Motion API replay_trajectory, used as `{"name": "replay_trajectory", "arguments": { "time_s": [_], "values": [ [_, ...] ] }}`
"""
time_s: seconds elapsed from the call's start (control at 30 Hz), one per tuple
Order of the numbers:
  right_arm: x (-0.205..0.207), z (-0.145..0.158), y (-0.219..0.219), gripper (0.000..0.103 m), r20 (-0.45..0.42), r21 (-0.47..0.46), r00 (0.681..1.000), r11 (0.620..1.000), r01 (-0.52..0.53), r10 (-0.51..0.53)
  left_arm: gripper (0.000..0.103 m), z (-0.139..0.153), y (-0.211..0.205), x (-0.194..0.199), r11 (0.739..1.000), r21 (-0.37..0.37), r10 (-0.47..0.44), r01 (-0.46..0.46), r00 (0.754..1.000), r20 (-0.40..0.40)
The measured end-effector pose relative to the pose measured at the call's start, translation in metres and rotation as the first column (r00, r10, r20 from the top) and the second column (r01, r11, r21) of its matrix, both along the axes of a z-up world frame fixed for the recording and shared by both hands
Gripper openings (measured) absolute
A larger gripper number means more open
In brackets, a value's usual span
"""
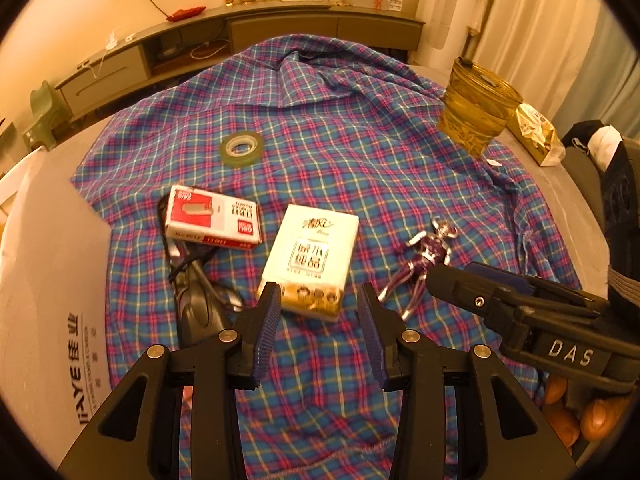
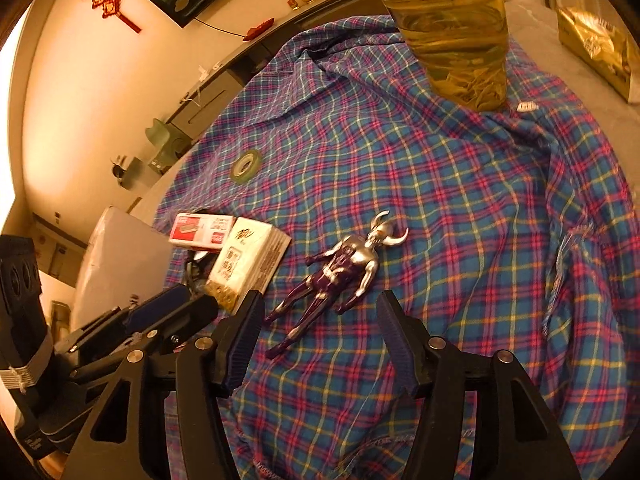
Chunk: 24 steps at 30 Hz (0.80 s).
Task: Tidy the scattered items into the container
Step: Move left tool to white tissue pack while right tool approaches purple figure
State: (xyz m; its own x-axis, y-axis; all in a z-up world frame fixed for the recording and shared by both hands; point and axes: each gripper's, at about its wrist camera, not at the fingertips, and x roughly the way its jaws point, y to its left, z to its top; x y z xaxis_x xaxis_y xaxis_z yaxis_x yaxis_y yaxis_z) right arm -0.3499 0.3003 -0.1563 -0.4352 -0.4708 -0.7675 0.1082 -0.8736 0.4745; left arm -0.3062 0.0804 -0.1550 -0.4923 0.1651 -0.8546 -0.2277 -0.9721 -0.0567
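- Scattered items are seen on a blue, red and yellow plaid cloth point(image 1: 340, 152) spread over a grey bench point(image 1: 560, 196).
- A white cardboard box point(image 1: 44, 280), printed with "YE" and Chinese characters, is seen at the cloth's left edge.
- A white tissue pack point(image 1: 310, 258) with gold trim and Chinese print is seen just ahead of the left gripper point(image 1: 318, 312), whose jaws are held apart and empty.
- A red-and-white staple box point(image 1: 214, 218), its small print unreadable, is rested partly on a black corded device point(image 1: 198, 296).
- A silver-and-purple horned toy figure point(image 2: 340, 272) is seen lying flat, its legs reaching between the wide-open, empty jaws of the right gripper point(image 2: 320, 336); "DAS" is read on that gripper's body in the left view.
- Open cloth is left between a clear tape roll point(image 1: 241, 148) and an amber ribbed plastic container point(image 1: 476, 108) near the cloth's far right edge.
- A gold foil bag point(image 1: 536, 134) is seen beside it on bare bench.
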Motion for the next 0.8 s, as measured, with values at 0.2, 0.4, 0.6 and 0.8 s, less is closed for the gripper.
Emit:
{"name": "replay_trajectory", "arguments": {
  "time_s": [0.2,0.4,0.6,0.8],
  "values": [
    [-0.008,-0.006,-0.009,0.062,-0.007,0.072,1.000,0.997,0.004,-0.004,0.046,-0.012,-0.002,-0.014,1.000,-0.014,0.002,-0.002,1.000,0.009],
    [-0.010,-0.010,-0.015,0.063,-0.033,0.121,0.999,0.993,-0.001,0.005,0.049,-0.019,-0.005,-0.024,1.000,0.012,-0.003,0.003,1.000,0.009],
    [-0.016,-0.010,-0.025,0.063,-0.069,0.212,0.997,0.977,-0.026,0.042,0.051,-0.023,-0.012,-0.035,0.998,0.063,0.016,-0.017,1.000,0.011],
    [-0.016,-0.011,-0.034,0.060,-0.094,0.270,0.992,0.961,-0.059,0.087,0.051,-0.021,-0.015,-0.035,0.998,0.062,0.019,-0.019,1.000,-0.003]
  ]
}}
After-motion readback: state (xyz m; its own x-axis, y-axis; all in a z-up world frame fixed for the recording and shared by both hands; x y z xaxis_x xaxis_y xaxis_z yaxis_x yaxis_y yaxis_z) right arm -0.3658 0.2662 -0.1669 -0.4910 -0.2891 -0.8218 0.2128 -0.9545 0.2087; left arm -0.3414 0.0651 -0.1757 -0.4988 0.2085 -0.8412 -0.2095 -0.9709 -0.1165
